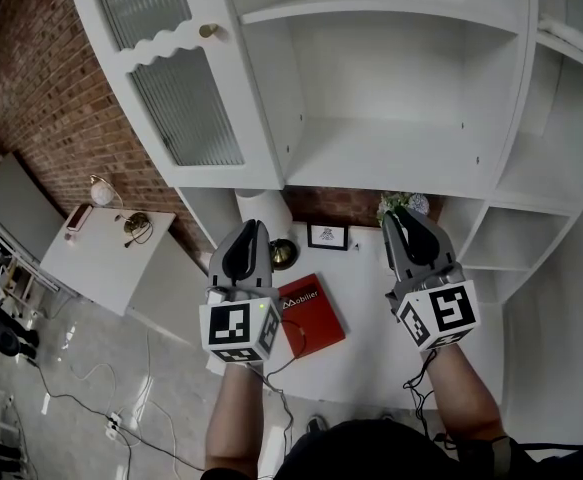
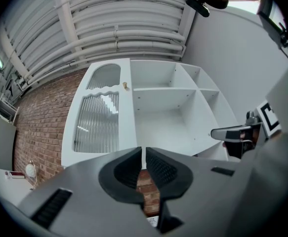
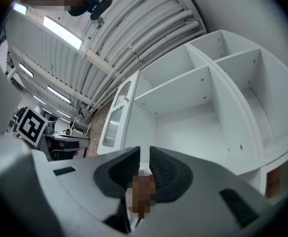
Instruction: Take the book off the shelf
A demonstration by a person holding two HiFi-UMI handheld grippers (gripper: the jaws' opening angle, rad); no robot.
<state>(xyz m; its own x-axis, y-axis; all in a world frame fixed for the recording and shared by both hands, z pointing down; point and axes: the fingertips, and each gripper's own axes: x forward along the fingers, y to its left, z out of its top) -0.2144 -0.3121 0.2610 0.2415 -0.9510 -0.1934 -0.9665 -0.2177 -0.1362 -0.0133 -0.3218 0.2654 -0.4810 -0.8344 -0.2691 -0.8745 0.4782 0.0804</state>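
1. The left gripper [image 1: 248, 226] is held out towards the shelf [image 1: 391, 158], tips slightly raised; its jaws are pressed together with only a hairline slit between the pads, and nothing is in them
2. The right gripper [image 1: 401, 216] is held beside it, well apart and pointing the same way; its jaws stand a narrow gap apart, and the gap shows only the white shelf behind, so it grips nothing
3. The book [image 1: 311, 315], red with white print on the cover, lies flat on the white table [image 1: 371, 318] below the shelf; in the head view it lies between the two grippers, nearer the left one, and its left corner is hidden behind that gripper's marker cube
4. A thin cable crosses the lower edge of the book
5. The shelf is white, with open compartments in the middle and on the right and a ribbed glass door [image 1: 186, 108] with a brass knob on the left
6. A small black frame [image 1: 328, 236] stands on the table at the shelf's foot, between the two grippers' tips
7. A brick wall [image 1: 61, 118] runs behind the shelf to the left, and a white side table [image 1: 111, 258] stands against it
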